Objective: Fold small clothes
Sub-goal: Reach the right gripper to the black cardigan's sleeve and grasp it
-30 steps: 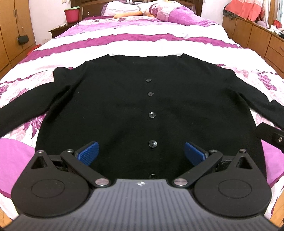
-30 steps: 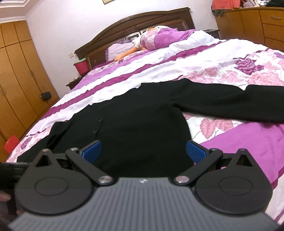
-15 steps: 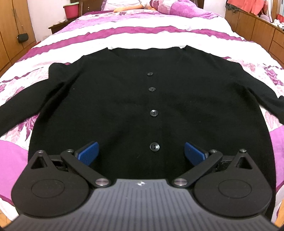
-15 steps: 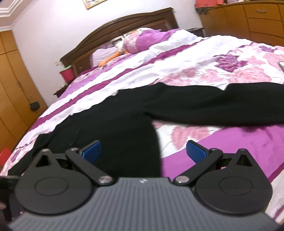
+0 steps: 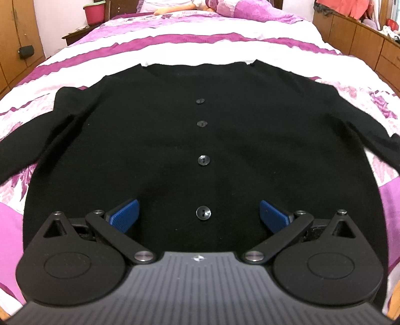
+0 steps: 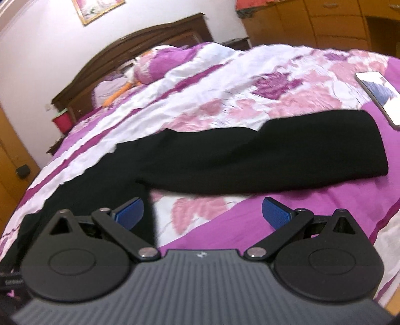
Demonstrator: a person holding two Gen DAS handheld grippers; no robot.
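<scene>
A black cardigan [image 5: 150, 150] lay spread flat, front up, on the bed [image 5: 200, 47], whose cover ran in purple, white and pink floral bands; its neckline pointed toward the headboard [image 6: 140, 50] and its row of buttons [image 5: 204, 160] ran down the middle, four of them visible in the left wrist view; both sleeves stretched out to the sides. The left gripper [image 5: 200, 217] hung over the lower front of the garment, its blue pads [image 5: 123, 216] spread wide apart with the lowest visible button between them, nothing held. The right gripper [image 6: 203, 215] also stood with its pads [image 6: 276, 215] well apart and empty, aimed at the side edge of the body and the bedcover beside it; whether either gripper touched the cloth could not be told. In the right wrist view, which was somewhat blurred, the sleeve [image 6: 275, 155] lay straight across the cover beyond the fingers, its cuff ending near a phone [image 6: 381, 93] that rested on the bed. A pillow [image 6: 162, 65] sat at the head of the bed; a red tub [image 5: 95, 12] stood beside it; wooden drawers [image 5: 362, 42] lined the far side.
</scene>
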